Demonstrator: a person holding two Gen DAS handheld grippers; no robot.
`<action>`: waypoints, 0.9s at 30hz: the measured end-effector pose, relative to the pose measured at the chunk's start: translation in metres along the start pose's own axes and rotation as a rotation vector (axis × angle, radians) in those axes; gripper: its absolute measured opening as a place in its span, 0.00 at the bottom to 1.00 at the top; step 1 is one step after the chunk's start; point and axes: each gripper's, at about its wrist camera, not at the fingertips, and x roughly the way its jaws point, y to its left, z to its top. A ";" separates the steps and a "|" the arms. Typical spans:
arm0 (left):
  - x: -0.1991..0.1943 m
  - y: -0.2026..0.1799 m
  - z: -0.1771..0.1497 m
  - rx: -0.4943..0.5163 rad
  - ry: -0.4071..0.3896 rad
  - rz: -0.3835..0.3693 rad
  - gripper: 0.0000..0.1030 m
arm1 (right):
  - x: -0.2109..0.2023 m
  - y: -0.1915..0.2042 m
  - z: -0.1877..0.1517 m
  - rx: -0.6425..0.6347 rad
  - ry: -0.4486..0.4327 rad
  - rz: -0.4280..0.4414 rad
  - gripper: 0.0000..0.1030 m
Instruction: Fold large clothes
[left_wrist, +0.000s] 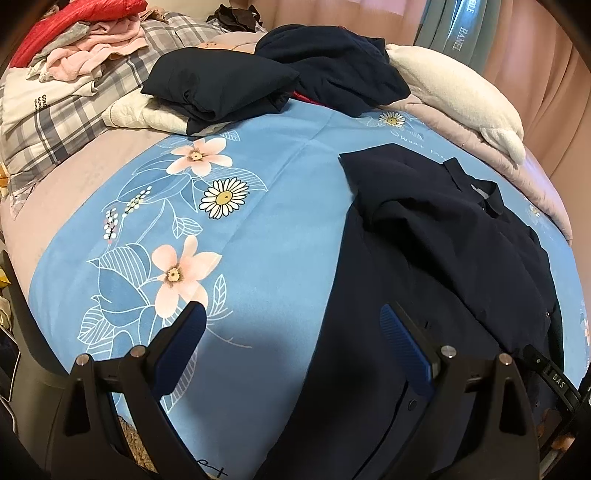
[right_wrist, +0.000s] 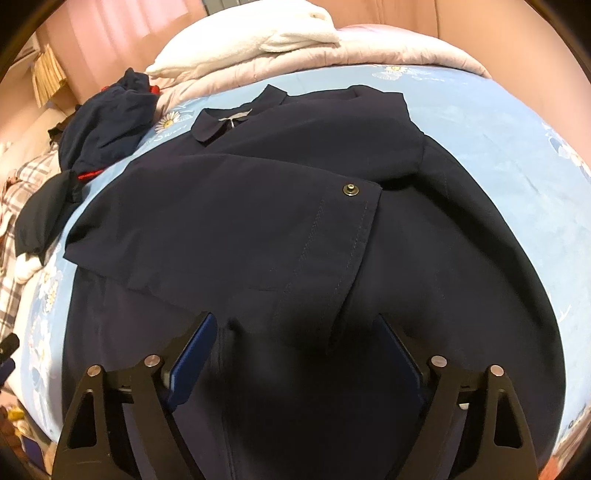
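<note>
Fingers (left_wrist: 384, 314), left wrist view: spread wide, empty, straddling the navy jacket (left_wrist: 443, 240) hem edge on the bed (left_wrist: 277, 240), where I'd lift.

Right wrist view: right gripper (right_wrist: 295, 325) wide, empty, above jacket cloth; sleeve (right_wrist: 229, 221) folded across.

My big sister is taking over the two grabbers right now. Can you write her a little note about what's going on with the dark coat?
Left gripper: open, holding nothing, over the near left edge of the navy coat.
Right gripper: open, low over the coat's lower middle, with cloth between the pads but not pinched.
The coat lies flat on the blue flowered sheet, collar at the far end. Both sleeves are already folded in across the front; the snap cuff lies on top.
Left to do: fold the bottom up toward the collar, then set it by the folded dark clothes at the far end of the bed.
</note>
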 end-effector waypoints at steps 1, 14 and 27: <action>0.001 0.000 0.000 0.001 0.003 -0.001 0.93 | 0.001 0.000 0.000 0.003 0.004 -0.003 0.83; 0.007 -0.002 -0.001 -0.004 0.023 -0.006 0.93 | 0.024 0.003 0.012 -0.024 0.003 -0.057 0.51; 0.013 0.000 0.004 -0.020 0.029 -0.019 0.93 | -0.029 0.030 0.057 -0.197 -0.173 -0.117 0.10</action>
